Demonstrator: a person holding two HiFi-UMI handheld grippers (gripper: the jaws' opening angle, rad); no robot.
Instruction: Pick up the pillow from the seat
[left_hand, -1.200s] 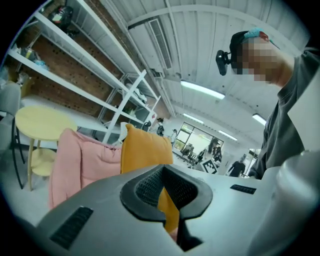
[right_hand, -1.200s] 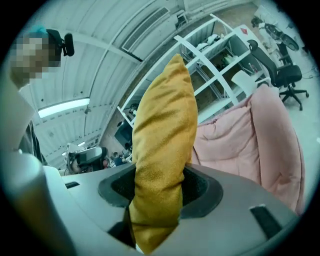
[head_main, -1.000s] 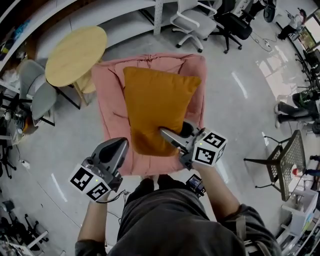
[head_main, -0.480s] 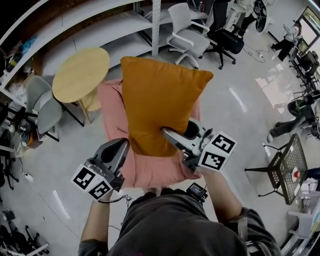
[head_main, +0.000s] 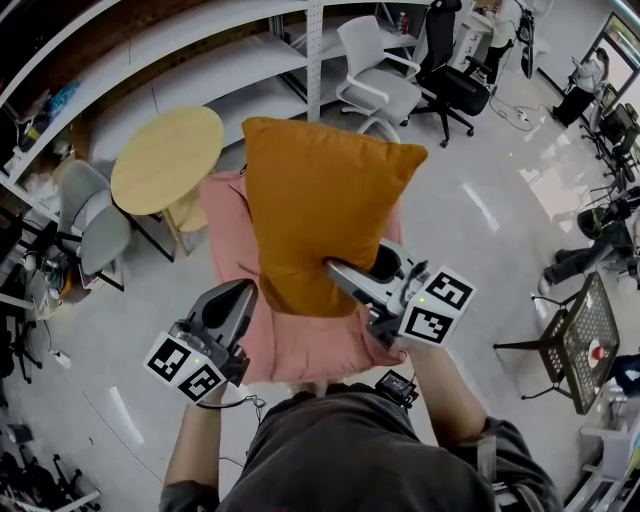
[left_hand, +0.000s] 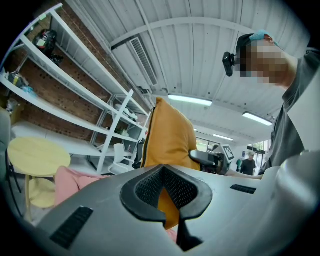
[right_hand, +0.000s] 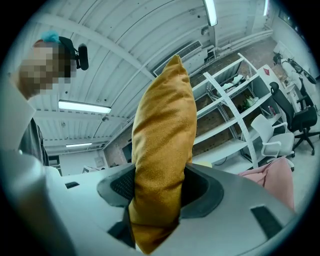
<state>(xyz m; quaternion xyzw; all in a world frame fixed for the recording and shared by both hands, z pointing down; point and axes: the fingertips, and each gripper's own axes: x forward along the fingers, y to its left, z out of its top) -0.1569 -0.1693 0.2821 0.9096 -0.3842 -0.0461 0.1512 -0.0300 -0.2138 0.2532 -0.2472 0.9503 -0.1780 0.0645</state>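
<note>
Head view shows the pillow (head_main: 318, 195) standing upright over the pink seat (head_main: 300, 345). The right gripper (head_main: 340, 270) pinches its lower right edge, jaws clamped on a thick fold of fabric. A single edge grip probably suits so light and soft a thing. The left gripper (head_main: 236, 295) sits just beside the lower left corner with its jaws closed on nothing, likely ready to steady it. 1 second ago the pillow lay flat on the seat; now it is raised, and both grippers are higher.

round table (head_main: 165, 160) — white chair (head_main: 378, 82), shelves (head_main: 190, 72)
</note>
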